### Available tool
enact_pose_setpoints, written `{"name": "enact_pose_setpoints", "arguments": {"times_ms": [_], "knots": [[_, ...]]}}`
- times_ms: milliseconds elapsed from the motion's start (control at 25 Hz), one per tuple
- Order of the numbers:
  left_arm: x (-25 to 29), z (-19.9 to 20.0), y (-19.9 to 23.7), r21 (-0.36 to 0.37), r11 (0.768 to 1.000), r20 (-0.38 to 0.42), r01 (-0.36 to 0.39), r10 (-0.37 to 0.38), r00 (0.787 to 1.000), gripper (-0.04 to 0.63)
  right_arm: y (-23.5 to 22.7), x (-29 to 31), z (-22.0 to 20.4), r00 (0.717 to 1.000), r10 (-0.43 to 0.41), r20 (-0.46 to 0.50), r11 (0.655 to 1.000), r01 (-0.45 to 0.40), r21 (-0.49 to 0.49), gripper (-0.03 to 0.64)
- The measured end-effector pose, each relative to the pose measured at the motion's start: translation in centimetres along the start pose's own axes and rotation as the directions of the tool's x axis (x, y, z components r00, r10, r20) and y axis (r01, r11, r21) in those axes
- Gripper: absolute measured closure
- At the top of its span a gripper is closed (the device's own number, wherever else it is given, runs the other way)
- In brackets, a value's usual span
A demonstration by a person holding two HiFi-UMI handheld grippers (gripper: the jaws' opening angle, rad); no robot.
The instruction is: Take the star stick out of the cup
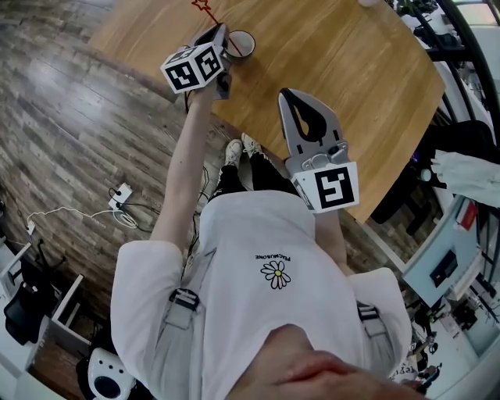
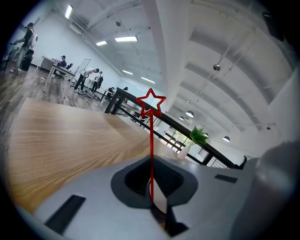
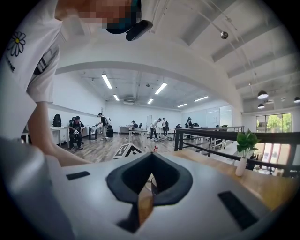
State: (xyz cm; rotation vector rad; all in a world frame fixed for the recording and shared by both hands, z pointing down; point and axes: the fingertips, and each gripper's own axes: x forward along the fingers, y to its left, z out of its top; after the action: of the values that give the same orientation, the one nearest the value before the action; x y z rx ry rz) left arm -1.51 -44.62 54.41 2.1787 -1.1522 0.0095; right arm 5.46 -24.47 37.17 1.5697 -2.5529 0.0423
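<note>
The person's left arm is stretched out straight to the far side of the tabletop, so the left gripper reaches the cup and points nearly level, tipped slightly down. The right gripper is held close to the body over the near edge of the tabletop, well apart from the cup and aimed toward it.

The left fingers are clamped on the star stick. In the left gripper view the thin red stick rises from between them, with the outlined star at its top well above the fingers. In the head view the stick leans up and away from the cup, with its lower end at the cup's mouth beside the finger tips. Whether that end is inside the cup cannot be told. The right fingers are together at their tips and hold nothing. The right gripper view shows the star small, just over those tips.

The tabletop is light wood and bare apart from the cup. Below it is a floor of grey-brown planks, where a white power strip lies with its cable. The room is a large open office with strip lights on a white ceiling. A dark railing runs past the tabletop with a potted plant beside it, and people work at desks far off.
</note>
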Motion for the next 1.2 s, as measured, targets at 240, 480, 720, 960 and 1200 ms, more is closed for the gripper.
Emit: {"name": "enact_pose_setpoints", "arguments": {"times_ms": [240,480,720,960,1200], "knots": [[-0.7,1.4,-0.4,0.022,1.0,0.018,0.004,-0.004,1.0,0.574,0.2,0.3,0.4,1.0,0.008,0.018,1.0,-0.008,-0.01,0.607],[-1.9,5.7,-2.8,0.107,0.994,0.065,0.026,-0.033,0.997,0.575,0.3,0.8,1.9,0.998,0.024,0.06,1.0,-0.023,-0.017,0.607],[-5.2,11.9,-5.7,0.251,0.968,0.153,0.005,-0.044,0.987,0.575,0.4,0.8,4.2,0.992,0.028,0.124,0.999,-0.025,-0.023,0.607],[-10.5,17.5,-9.7,0.346,0.938,0.268,-0.005,-0.094,0.959,0.575,1.0,1.3,6.3,0.979,0.059,0.196,0.998,-0.054,-0.03,0.607],[-16.3,21.5,-13.5,0.485,0.869,0.391,-0.098,-0.116,0.913,0.575,2.5,2.0,6.9,0.973,0.113,0.202,0.994,-0.108,-0.036,0.607]]}}
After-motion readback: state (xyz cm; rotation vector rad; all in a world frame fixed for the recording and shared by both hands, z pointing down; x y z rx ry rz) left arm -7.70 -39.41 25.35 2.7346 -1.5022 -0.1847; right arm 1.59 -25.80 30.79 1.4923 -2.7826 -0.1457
